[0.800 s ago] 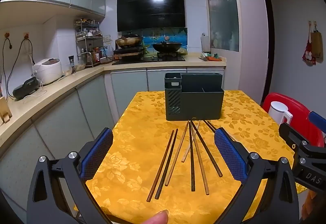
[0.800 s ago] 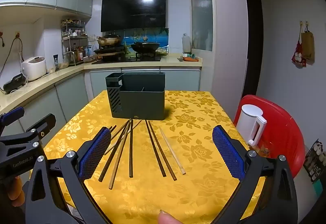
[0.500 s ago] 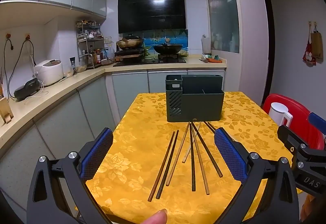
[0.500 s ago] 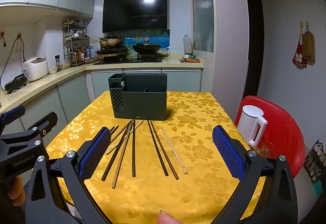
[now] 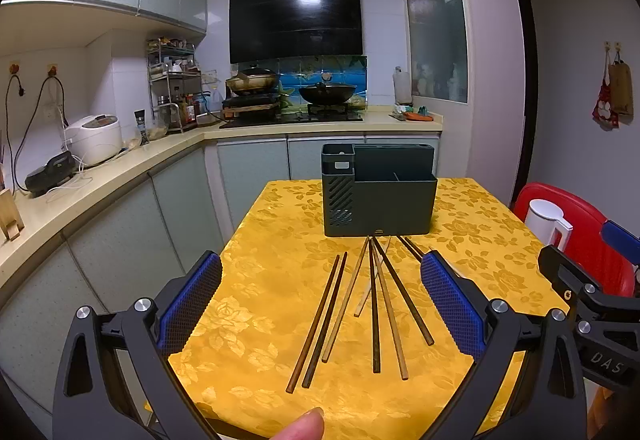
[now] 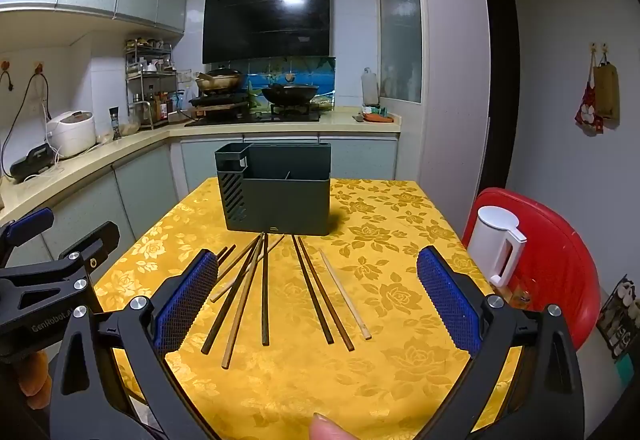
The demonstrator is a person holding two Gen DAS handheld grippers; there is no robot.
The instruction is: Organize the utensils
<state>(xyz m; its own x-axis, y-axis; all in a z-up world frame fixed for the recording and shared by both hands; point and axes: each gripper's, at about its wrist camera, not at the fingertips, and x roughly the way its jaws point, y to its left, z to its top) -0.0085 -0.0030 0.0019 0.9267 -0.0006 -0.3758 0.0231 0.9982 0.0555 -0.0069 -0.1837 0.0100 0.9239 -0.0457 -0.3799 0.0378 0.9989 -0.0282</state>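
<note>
Several wooden chopsticks [image 5: 374, 304] [image 6: 264, 288] lie fanned out on the yellow flowered tablecloth [image 5: 260, 280] [image 6: 400, 280], their far ends close to a dark green utensil holder [image 5: 378, 192] [image 6: 276, 188] with several compartments. My left gripper [image 5: 320, 300] hovers above the near part of the table, open, with nothing between its blue pads [image 5: 188, 304]. My right gripper [image 6: 318, 298] is open too and holds nothing; it hangs over the right half of the fan. Each gripper shows at the edge of the other's view.
A white kettle [image 6: 496, 244] sits on a red stool [image 6: 560, 260] right of the table. A kitchen counter [image 5: 100, 176] with a rice cooker [image 5: 94, 138] runs along the left; a stove with pans [image 5: 292, 96] stands behind. A fingertip [image 5: 300, 426] shows at the bottom.
Both views have drifted slightly; the holder and chopsticks sit a little lower and further right in frame. Both grippers stay open and nothing on the table has moved.
</note>
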